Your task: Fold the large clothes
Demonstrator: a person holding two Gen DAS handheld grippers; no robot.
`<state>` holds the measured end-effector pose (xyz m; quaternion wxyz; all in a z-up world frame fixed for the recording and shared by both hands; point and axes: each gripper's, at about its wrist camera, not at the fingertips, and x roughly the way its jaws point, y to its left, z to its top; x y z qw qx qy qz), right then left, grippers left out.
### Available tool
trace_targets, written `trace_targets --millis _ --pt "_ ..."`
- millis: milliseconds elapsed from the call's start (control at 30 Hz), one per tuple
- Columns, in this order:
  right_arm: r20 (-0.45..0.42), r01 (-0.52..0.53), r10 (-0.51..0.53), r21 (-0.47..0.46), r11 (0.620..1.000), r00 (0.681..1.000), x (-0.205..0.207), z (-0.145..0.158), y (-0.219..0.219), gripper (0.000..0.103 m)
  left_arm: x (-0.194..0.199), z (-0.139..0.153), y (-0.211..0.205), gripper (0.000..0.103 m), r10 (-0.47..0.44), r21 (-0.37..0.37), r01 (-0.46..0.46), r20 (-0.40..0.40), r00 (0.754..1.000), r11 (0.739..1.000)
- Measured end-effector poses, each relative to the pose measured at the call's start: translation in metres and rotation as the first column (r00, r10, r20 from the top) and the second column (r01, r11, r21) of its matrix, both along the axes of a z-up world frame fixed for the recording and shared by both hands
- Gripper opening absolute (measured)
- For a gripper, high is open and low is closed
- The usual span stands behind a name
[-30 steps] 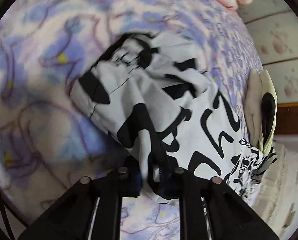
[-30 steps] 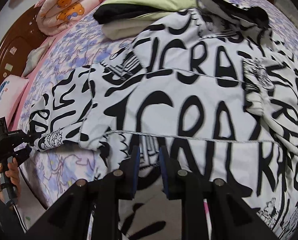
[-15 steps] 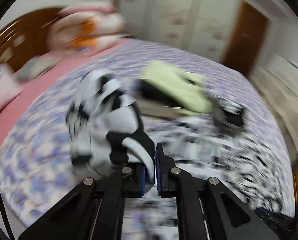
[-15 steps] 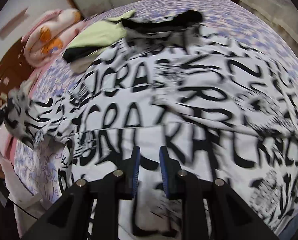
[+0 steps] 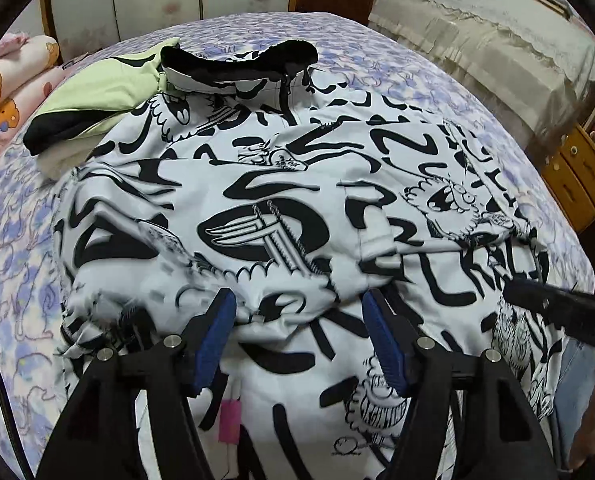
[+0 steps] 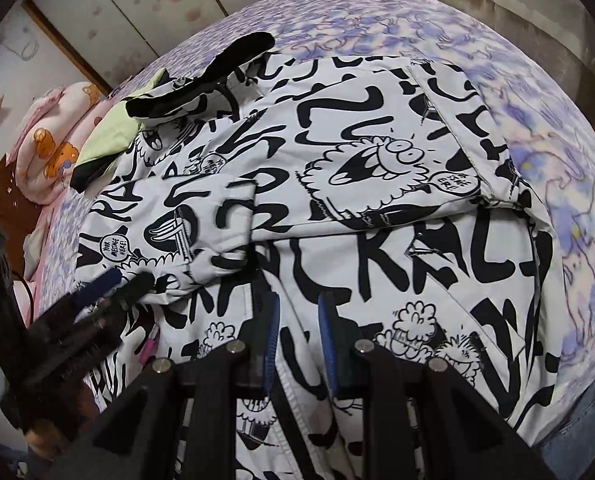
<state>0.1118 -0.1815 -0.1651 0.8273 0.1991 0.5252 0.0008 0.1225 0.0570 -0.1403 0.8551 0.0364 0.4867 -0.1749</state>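
A large white jacket with black graffiti print (image 5: 297, 208) lies spread on the bed, both sleeves folded across its body, black collar (image 5: 237, 60) at the far end. It fills the right wrist view too (image 6: 357, 200). My left gripper (image 5: 299, 328) is open, its blue pads wide apart just above the folded left sleeve, holding nothing. It shows in the right wrist view (image 6: 109, 284) at the left. My right gripper (image 6: 297, 328) hovers over the jacket's lower front with a narrow gap between its pads and no cloth in it.
The bed has a purple floral sheet (image 5: 17, 240). A folded light-green and black garment (image 5: 97, 96) lies beyond the jacket at the far left. Pink bear-print bedding (image 5: 5, 92) sits by the headboard. A cloth-covered cabinet (image 5: 497, 40) stands at the right.
My left gripper carried the left sleeve over onto the jacket body and let it go; its jaws went from shut on cloth to wide open. The right gripper's view shifted right.
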Motion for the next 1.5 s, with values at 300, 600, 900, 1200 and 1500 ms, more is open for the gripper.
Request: trace_targets --millis 300,600,900,1200,1500 --pt "0.014 -0.055 0.054 0.118 0.991 0.998 0.023 -0.009 0.023 0.04 -0.016 0.019 0.078 0.085 0.162 -0.122 -0.157 0.028 0.986 0.98" --pt "-0.04 -0.072 0.083 0.223 0.972 0.996 0.085 -0.051 0.038 0.043 -0.016 -0.047 0.145 0.085 0.252 -0.308 -0.314 -0.224 0.941 0.898" --pt "-0.018 -0.248 0.251 0.089 0.965 0.968 0.11 -0.04 0.09 0.011 0.021 -0.059 0.147 0.085 0.291 -0.328 -0.352 -0.221 0.931 0.876" --pt "0.307 -0.209 0.242 -0.139 0.968 0.92 0.115 0.063 0.058 0.009 0.036 -0.05 0.157 0.085 0.32 -0.323 -0.369 -0.198 0.927 0.871" --pt "-0.056 -0.086 0.081 -0.109 0.99 0.995 0.13 -0.055 -0.015 0.014 0.036 -0.059 0.134 0.085 0.18 -0.193 -0.233 -0.256 0.95 0.953"
